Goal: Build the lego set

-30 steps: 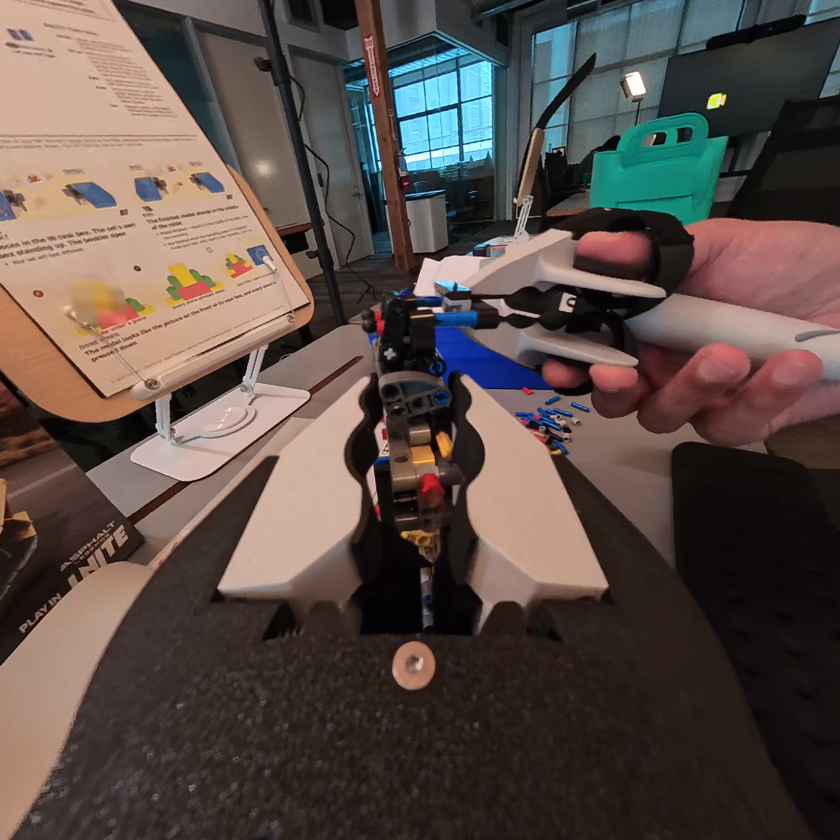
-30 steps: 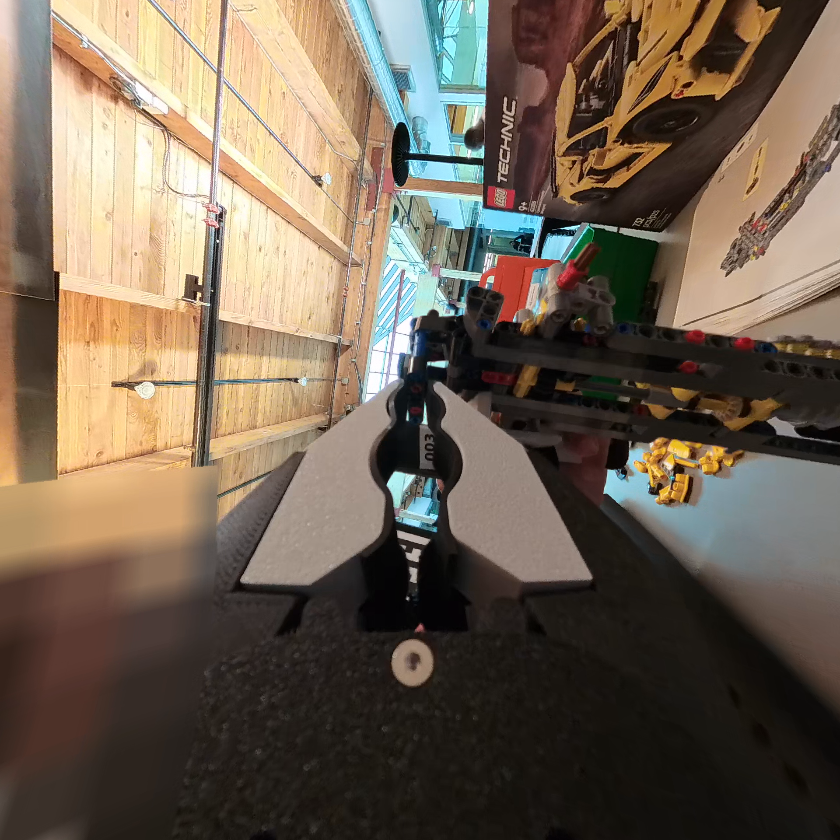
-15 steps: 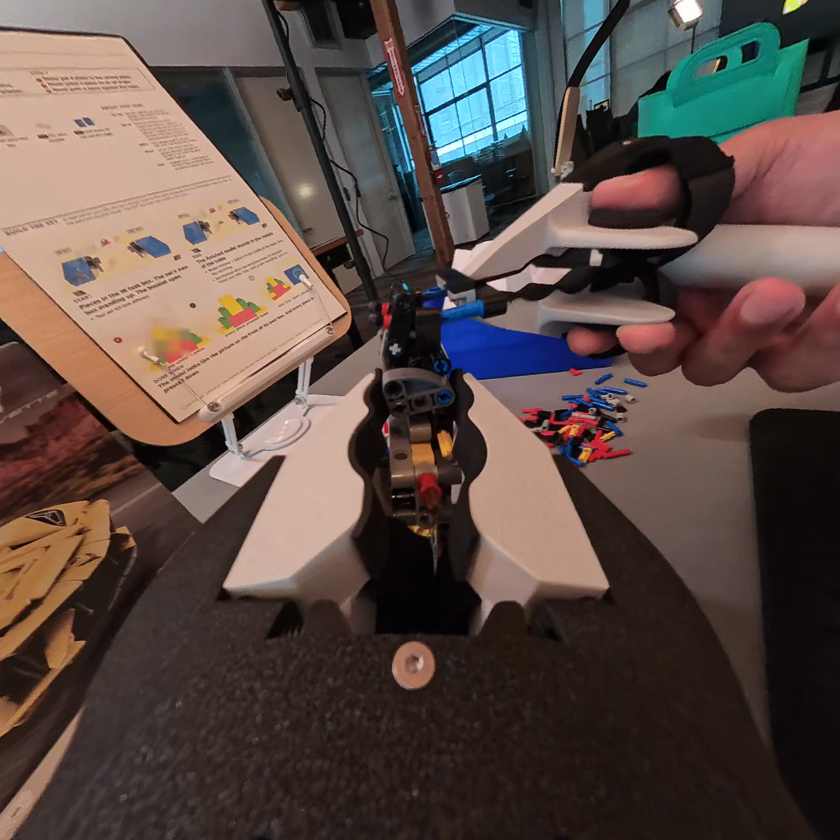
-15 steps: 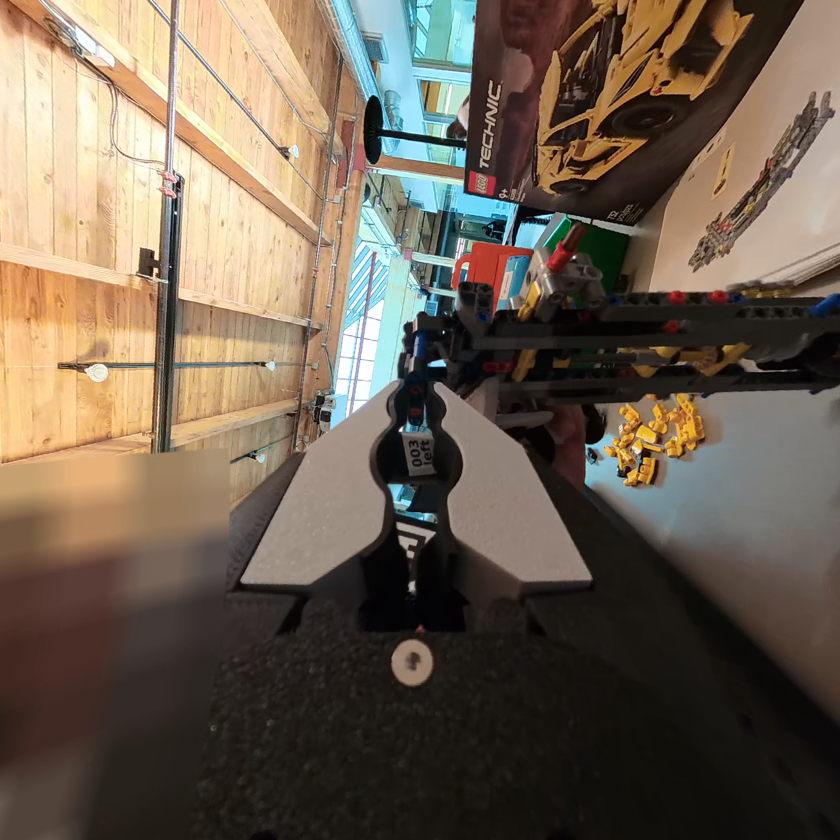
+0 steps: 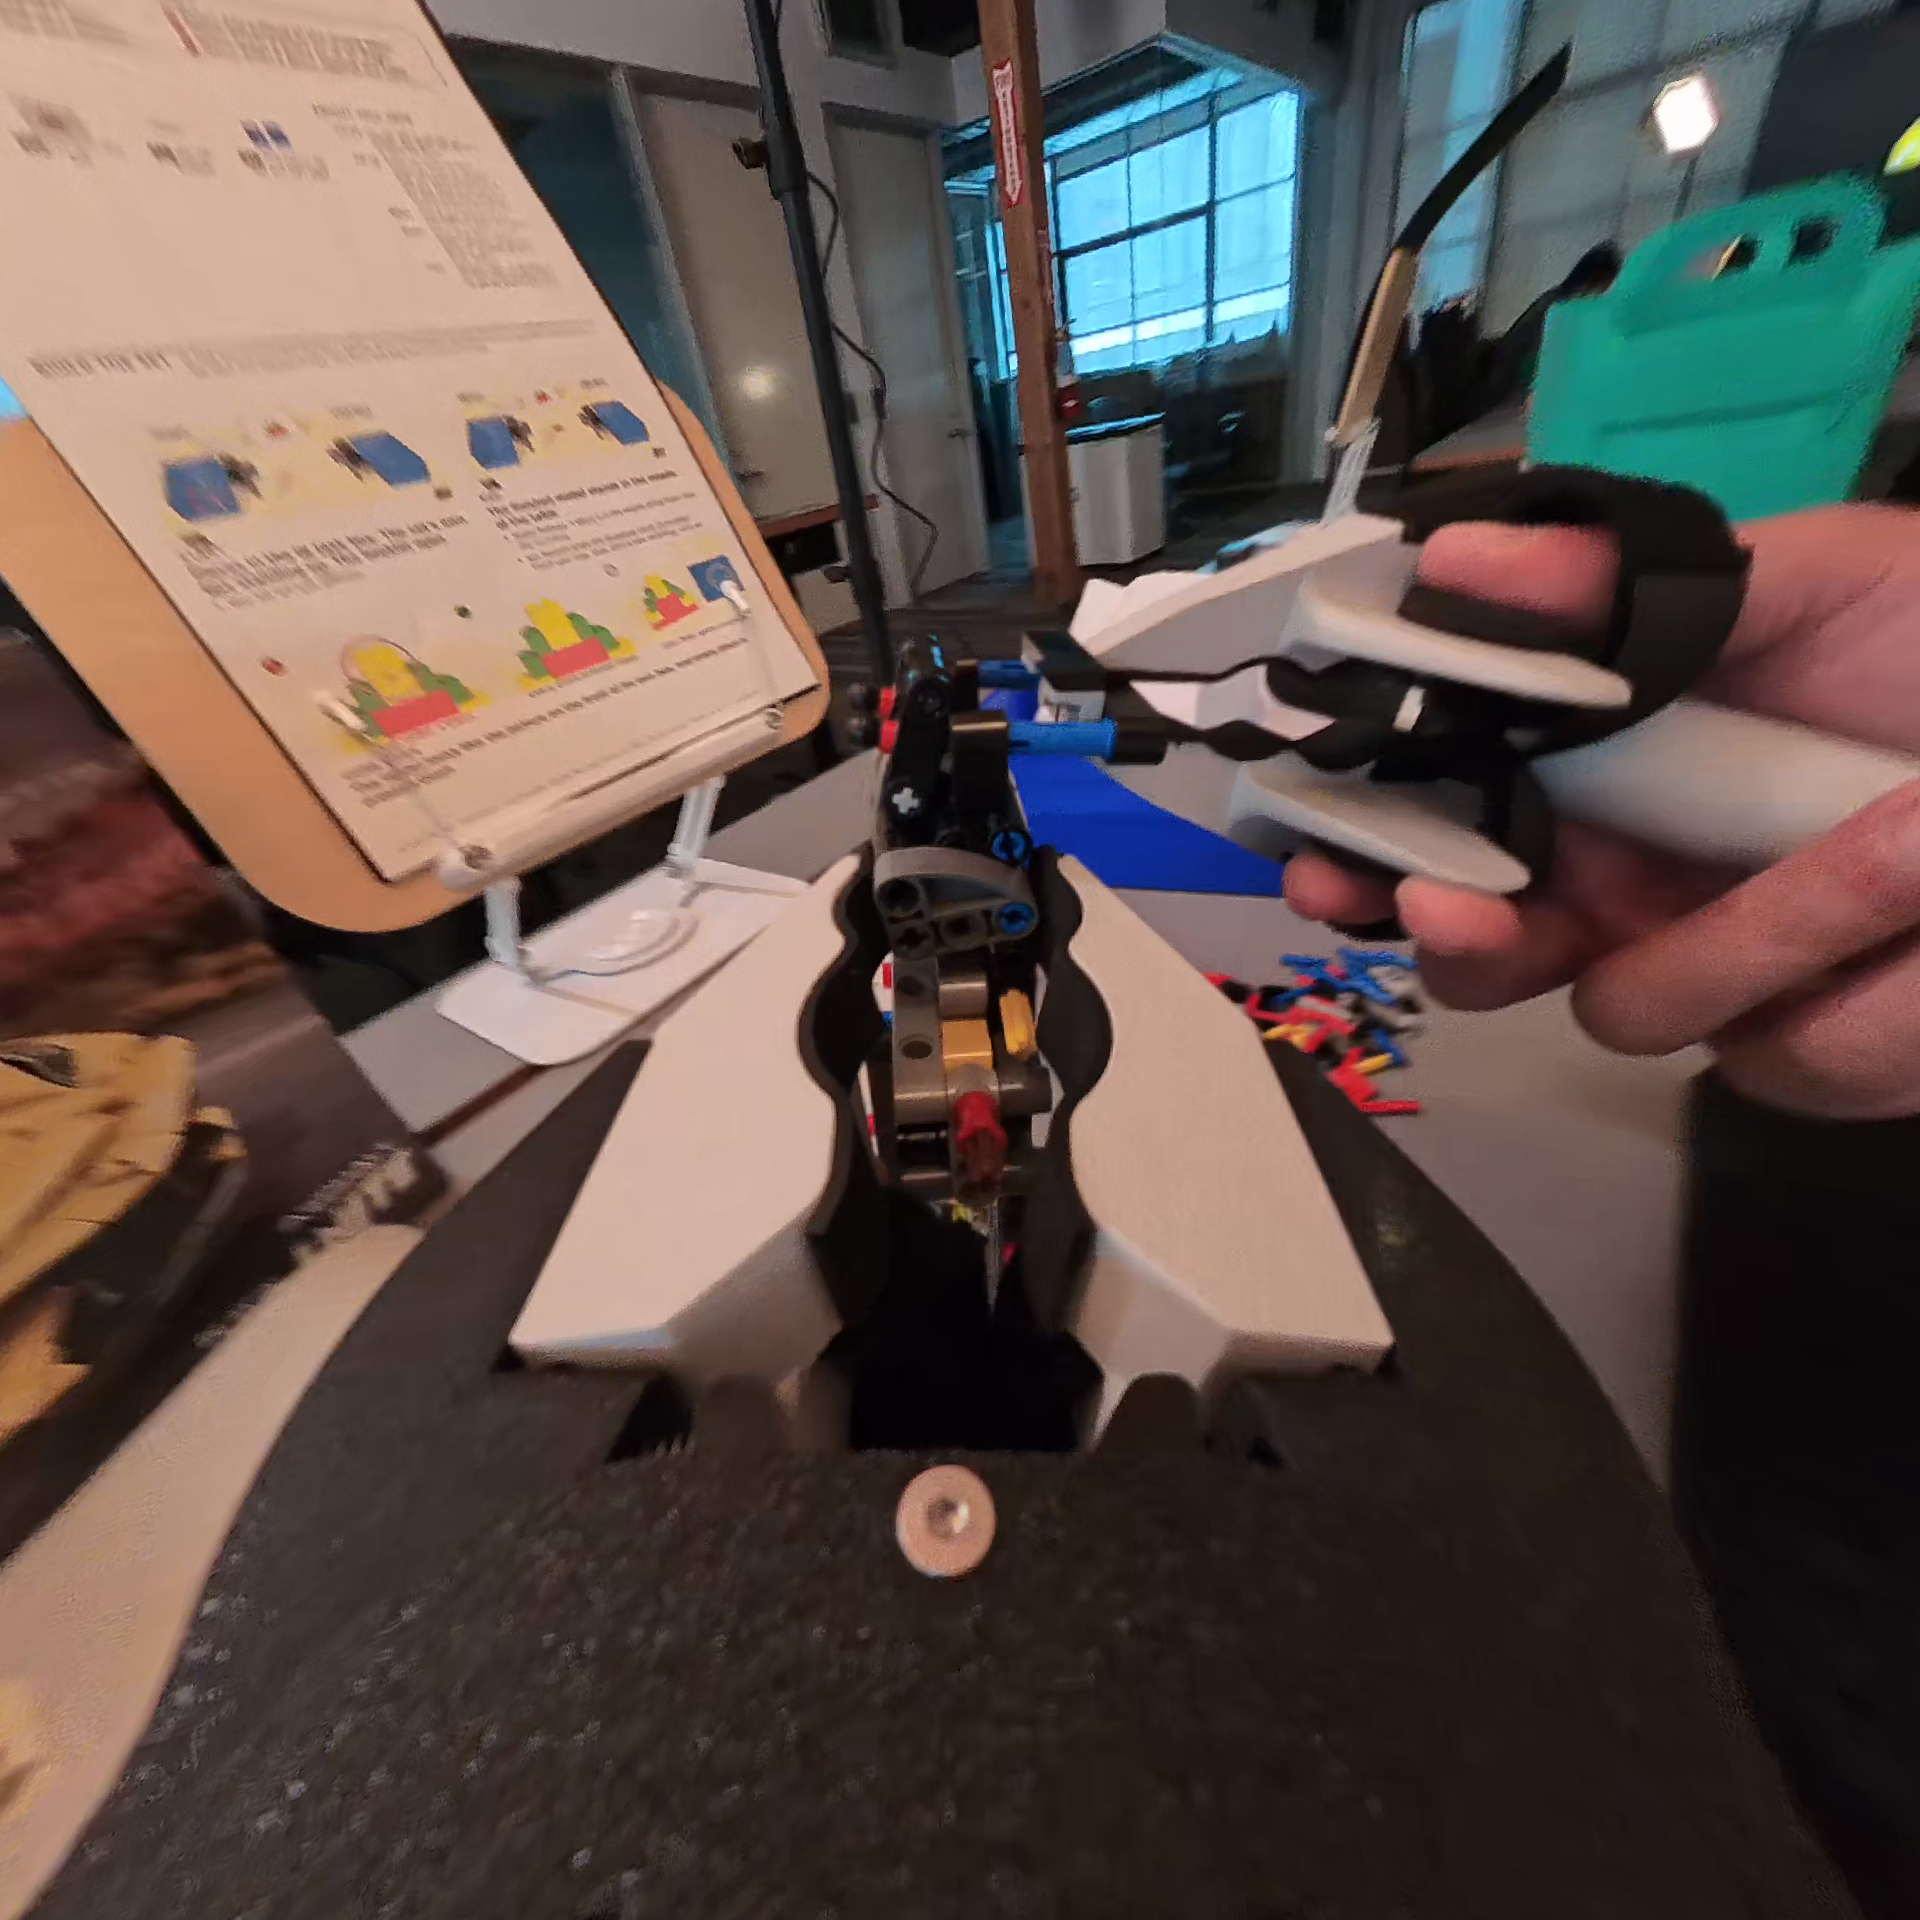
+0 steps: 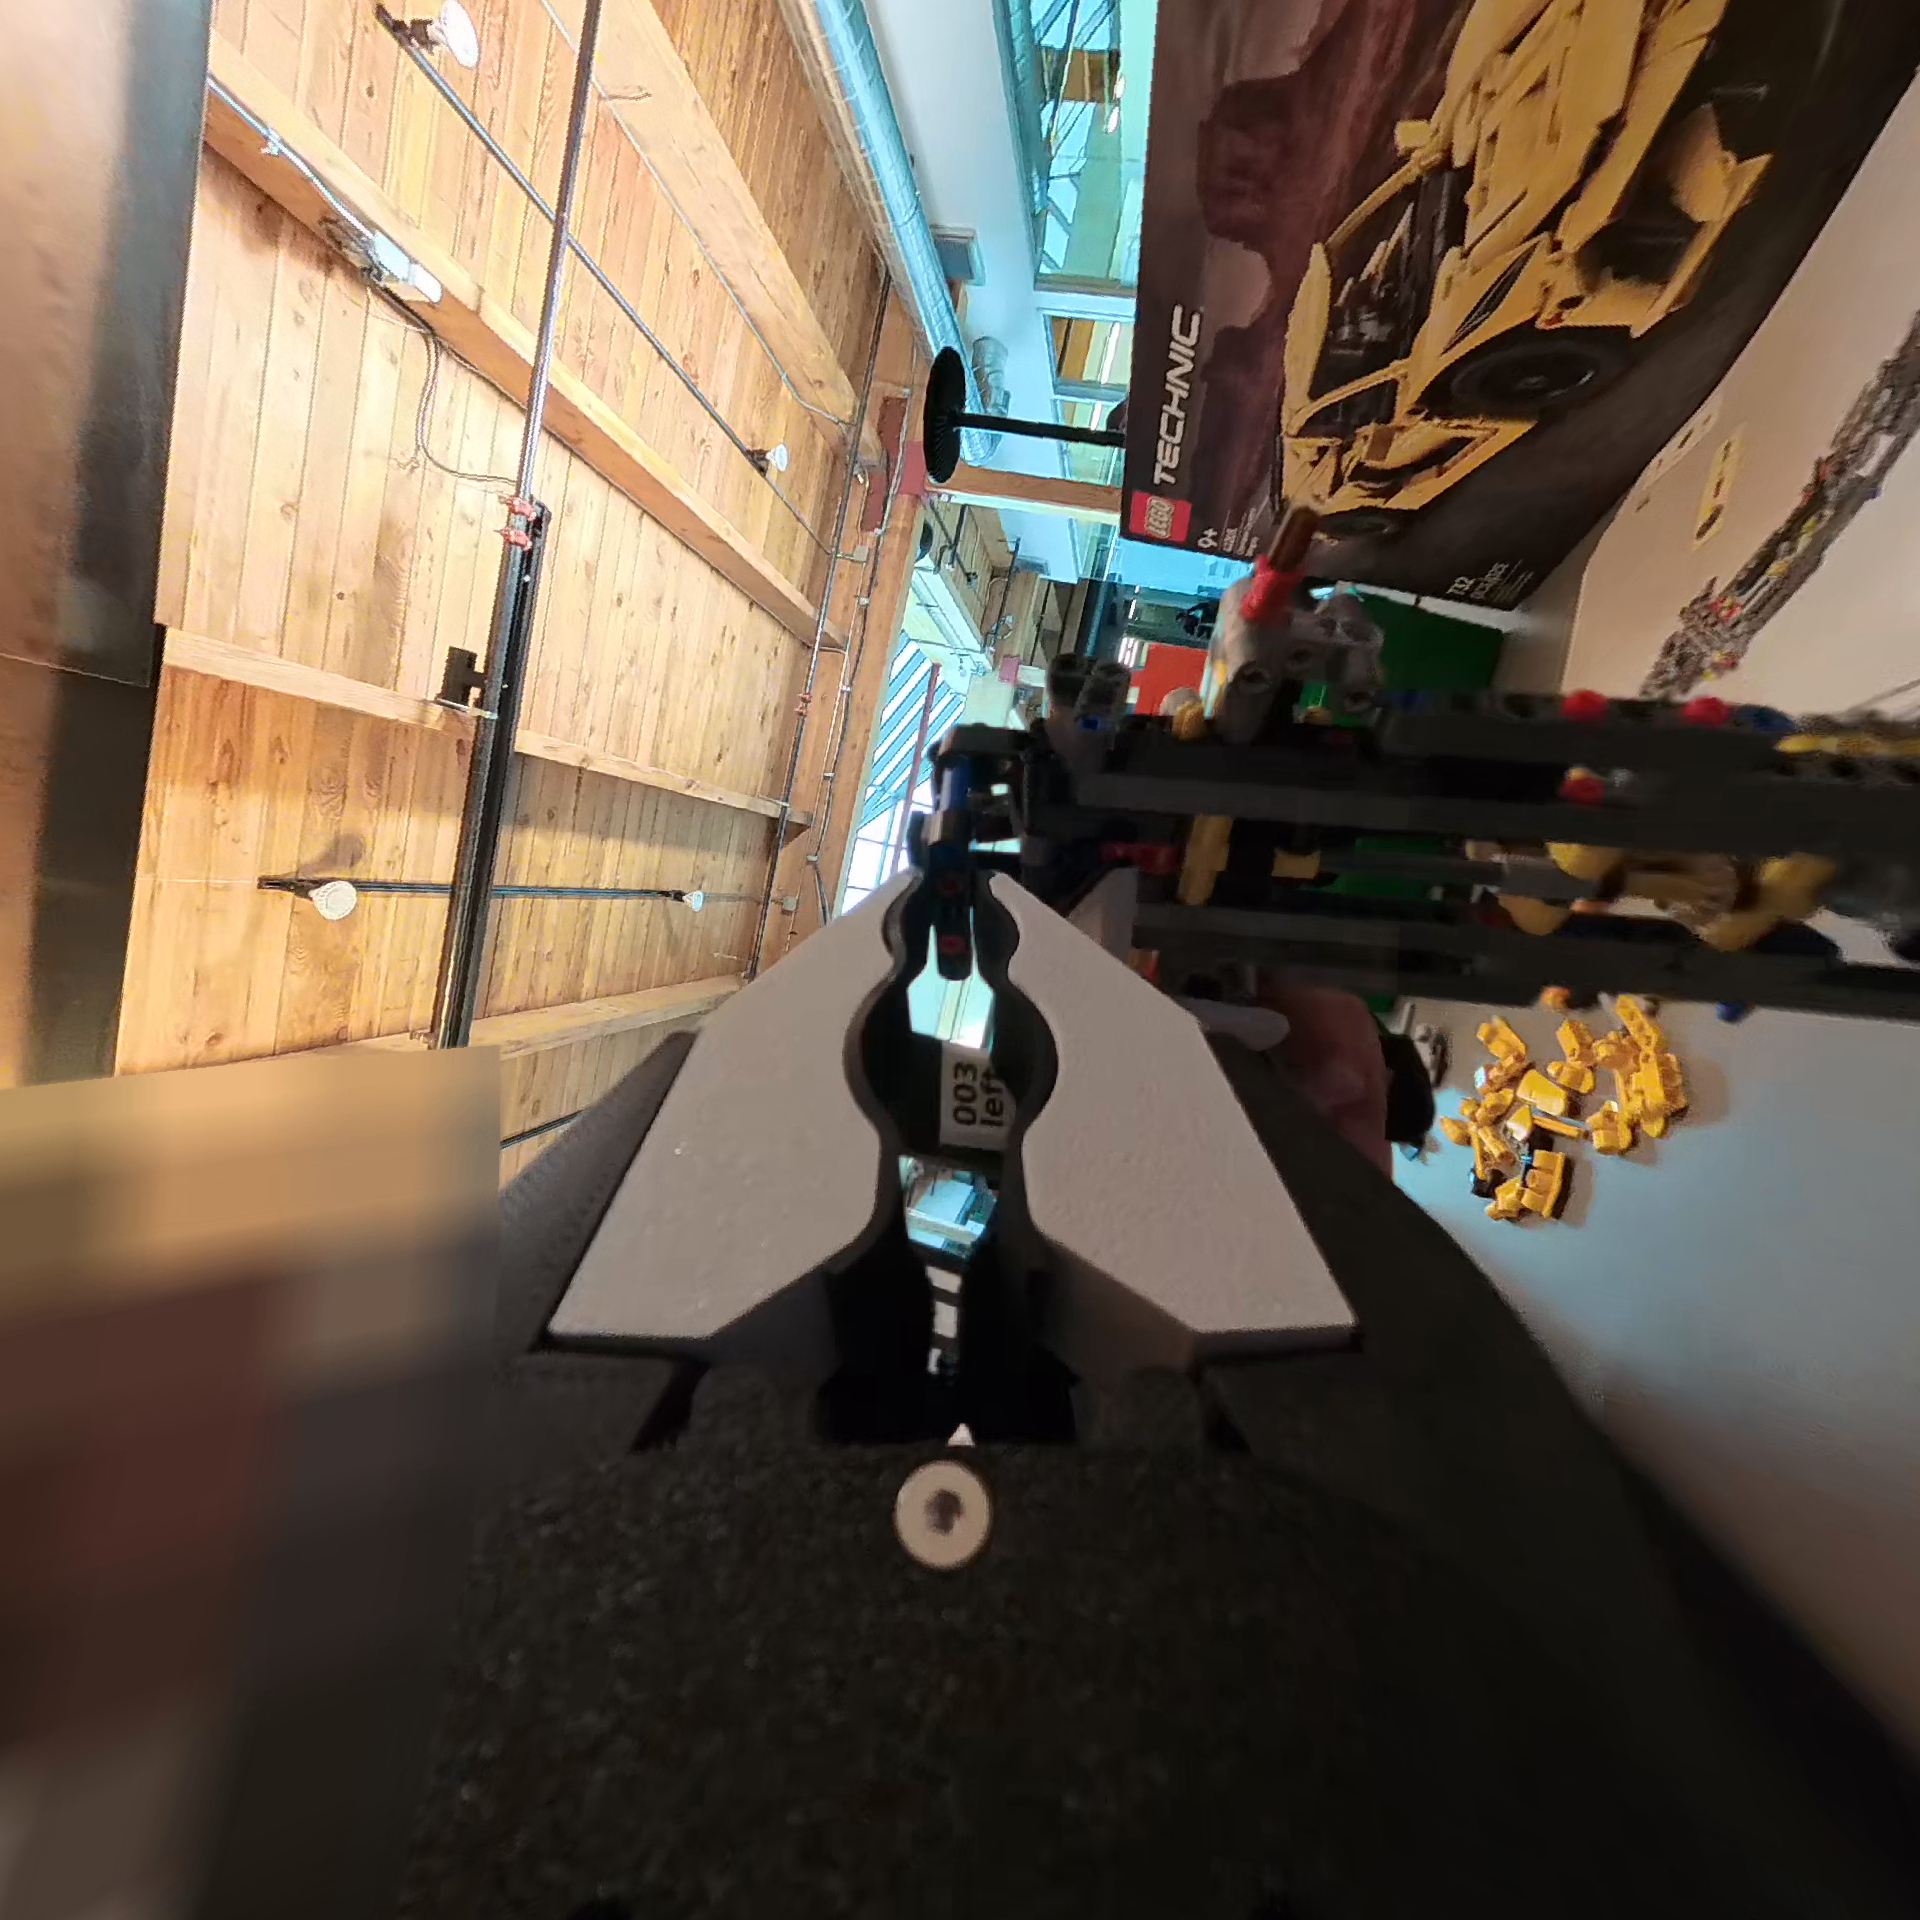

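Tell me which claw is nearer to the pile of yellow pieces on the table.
Left, I judge. The left claw, gripping the chassis, sits just beside the yellow pieces. The right claw pinches a blue pin at the chassis's far end.

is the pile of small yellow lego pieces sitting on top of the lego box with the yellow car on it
No, in the right wrist view the pile of small yellow lego pieces lies on the pale tabletop, apart from the dark box with the yellow car picture.
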`<state>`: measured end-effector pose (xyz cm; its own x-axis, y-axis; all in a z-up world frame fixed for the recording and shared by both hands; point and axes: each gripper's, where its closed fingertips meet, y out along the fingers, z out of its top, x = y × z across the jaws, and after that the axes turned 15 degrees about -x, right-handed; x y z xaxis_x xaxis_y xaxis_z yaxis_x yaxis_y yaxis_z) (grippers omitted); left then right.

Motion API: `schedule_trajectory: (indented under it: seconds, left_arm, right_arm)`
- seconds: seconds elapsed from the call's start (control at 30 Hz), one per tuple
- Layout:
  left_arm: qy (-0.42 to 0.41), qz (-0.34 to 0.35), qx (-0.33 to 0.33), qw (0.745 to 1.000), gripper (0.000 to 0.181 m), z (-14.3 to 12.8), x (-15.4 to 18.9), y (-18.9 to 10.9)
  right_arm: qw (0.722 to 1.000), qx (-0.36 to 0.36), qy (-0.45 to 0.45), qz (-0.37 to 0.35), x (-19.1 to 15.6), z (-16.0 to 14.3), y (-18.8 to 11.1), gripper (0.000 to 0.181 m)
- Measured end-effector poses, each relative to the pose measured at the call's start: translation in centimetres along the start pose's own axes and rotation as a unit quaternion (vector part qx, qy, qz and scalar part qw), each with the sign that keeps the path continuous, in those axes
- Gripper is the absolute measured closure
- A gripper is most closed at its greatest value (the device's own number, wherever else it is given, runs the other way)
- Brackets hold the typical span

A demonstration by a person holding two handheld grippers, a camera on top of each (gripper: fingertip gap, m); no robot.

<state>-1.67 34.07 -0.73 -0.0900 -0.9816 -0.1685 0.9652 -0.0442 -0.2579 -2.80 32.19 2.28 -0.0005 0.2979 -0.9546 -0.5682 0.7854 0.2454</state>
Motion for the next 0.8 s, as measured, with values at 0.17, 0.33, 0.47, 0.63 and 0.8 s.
schedule_trajectory:
  seconds: [0.17,0.33,0.47,0.63,0.8]
  left_arm:
    - [-0.060,-0.045,-0.007,0.997,0.155,-0.4,0.2,0.3]
    - [-0.021,0.008,-0.005,1.000,0.157,-0.4,-0.3,0.1]
    - [0.008,0.047,-0.008,0.999,0.156,0.0,-0.6,-0.1]
    - [0.040,0.087,-0.007,0.995,0.155,0.0,-0.9,-0.5]
    - [0.043,0.074,0.000,0.996,0.156,0.3,-1.1,-0.8]
  right_arm:
    - [1.000,0.012,0.003,0.013,0.2,0.3,0.5,0.174]
    - [0.998,-0.002,-0.044,-0.051,0.2,0.3,0.5,0.175]
    - [0.996,0.003,-0.067,-0.066,-0.1,0.4,0.5,0.176]
    - [0.999,0.003,-0.021,-0.024,-0.2,0.2,1.0,0.175]
    - [1.000,-0.025,-0.006,-0.013,-0.4,0.3,1.1,0.175]
